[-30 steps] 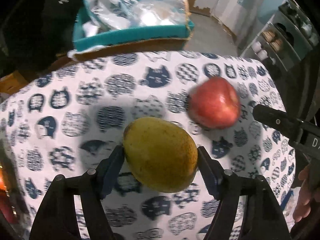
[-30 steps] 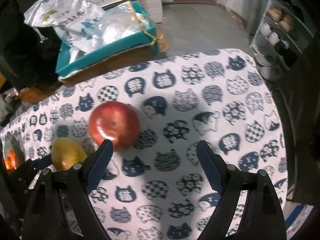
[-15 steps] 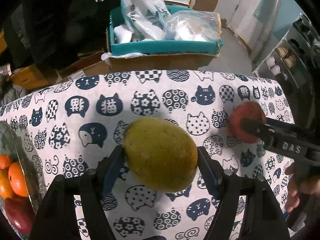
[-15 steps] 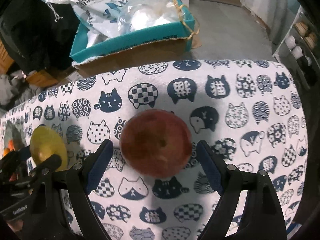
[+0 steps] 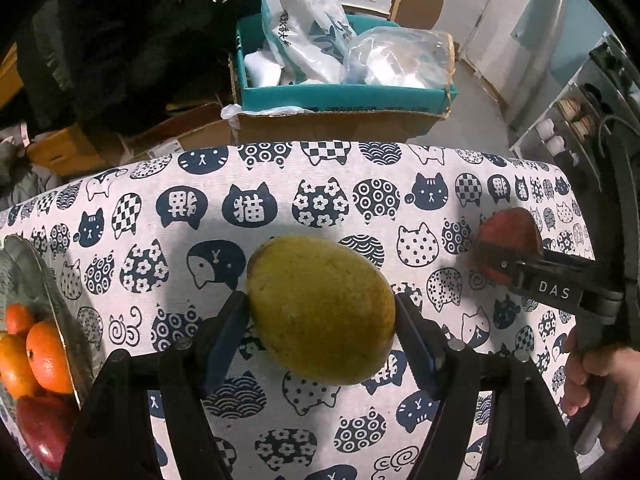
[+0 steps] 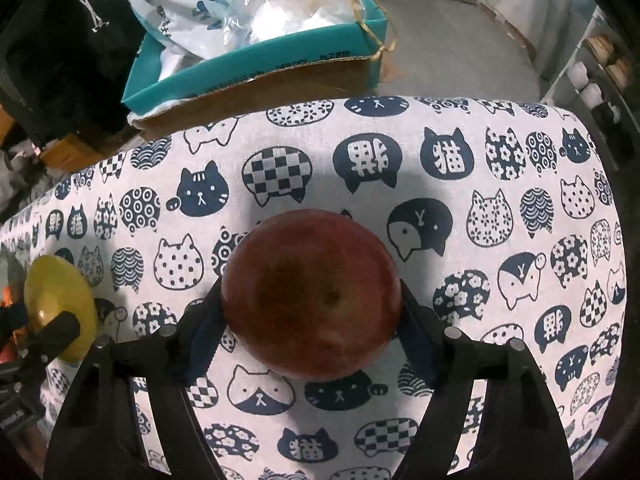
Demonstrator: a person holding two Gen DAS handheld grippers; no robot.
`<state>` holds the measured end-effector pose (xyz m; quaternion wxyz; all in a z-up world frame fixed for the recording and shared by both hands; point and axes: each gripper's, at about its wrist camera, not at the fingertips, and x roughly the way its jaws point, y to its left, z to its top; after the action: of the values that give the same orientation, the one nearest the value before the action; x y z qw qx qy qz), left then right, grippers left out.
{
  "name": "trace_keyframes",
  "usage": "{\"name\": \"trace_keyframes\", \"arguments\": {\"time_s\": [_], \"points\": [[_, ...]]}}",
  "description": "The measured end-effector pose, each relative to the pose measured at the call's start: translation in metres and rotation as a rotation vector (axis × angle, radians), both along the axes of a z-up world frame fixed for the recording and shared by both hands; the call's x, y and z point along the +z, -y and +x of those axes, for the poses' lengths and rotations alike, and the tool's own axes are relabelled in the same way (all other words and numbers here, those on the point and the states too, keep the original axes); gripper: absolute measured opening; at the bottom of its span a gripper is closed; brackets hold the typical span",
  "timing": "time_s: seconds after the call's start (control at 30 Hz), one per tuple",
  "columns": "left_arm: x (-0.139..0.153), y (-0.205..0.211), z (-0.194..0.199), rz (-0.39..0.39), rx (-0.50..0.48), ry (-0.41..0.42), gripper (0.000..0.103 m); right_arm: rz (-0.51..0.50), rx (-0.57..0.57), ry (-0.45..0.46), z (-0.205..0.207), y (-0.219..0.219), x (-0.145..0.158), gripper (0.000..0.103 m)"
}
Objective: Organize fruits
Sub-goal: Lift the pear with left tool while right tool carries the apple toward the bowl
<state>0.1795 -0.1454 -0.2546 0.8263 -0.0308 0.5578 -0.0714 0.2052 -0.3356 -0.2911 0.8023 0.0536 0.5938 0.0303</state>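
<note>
the tabletop [image 5: 400, 208] under its cat-print cloth fills both views. what just changed: the right gripper [image 6: 310, 316] has come down over the red apple [image 6: 312, 296] and its jaws have just been closing, so the apple that lay beside one finger a second ago now sits square between the blue pads, which look to be touching both its sides; it still seems to rest on the cloth near the middle toward the right edge. judgement: grasp is just made, lift not yet done. the left gripper [image 5: 322, 320] keeps its mid-width clamp on the yellow-green mango [image 5: 320, 308], unchanged across the second, and the view has slid toward the left edge, where a glass fruit bowl [image 5: 48, 292] now shows. judgement: mango is in transit to that bowl, apple likely follows, so the sort is roughly midway.

what one view has that the other lacks: only the left wrist view shows the bowl at the left edge with oranges [image 5: 44, 356] and a red fruit [image 5: 40, 432] inside, plus the person's hand [image 5: 600, 384] on the right tool's handle. it shows the apple only as a sliver behind the right tool's finger, so pad contact cannot be read there. the right wrist view gives that contact, shows the mango small by the left edge, and no clear bowl. the teal box of bags [image 6: 256, 56] beyond the far edge is in both.
</note>
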Motion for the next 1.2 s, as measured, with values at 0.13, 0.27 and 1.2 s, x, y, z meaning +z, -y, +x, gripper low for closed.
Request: {"name": "trace_keyframes", "arguments": {"time_s": [0.13,0.27,1.2], "points": [[0.006,-0.002,-0.004,0.006,-0.001,0.015,0.075,-0.016,-0.002,0.023,-0.009,0.001,0.006,0.077],[0.015,-0.006,-0.010,0.012,0.000,0.033,0.075,-0.029,-0.003,0.052,-0.016,-0.002,0.016,0.077],[0.122,-0.047,-0.075,0.015,0.011,0.229,0.075,-0.078,0.086,0.320,-0.082,-0.053,0.151,0.077]]}}
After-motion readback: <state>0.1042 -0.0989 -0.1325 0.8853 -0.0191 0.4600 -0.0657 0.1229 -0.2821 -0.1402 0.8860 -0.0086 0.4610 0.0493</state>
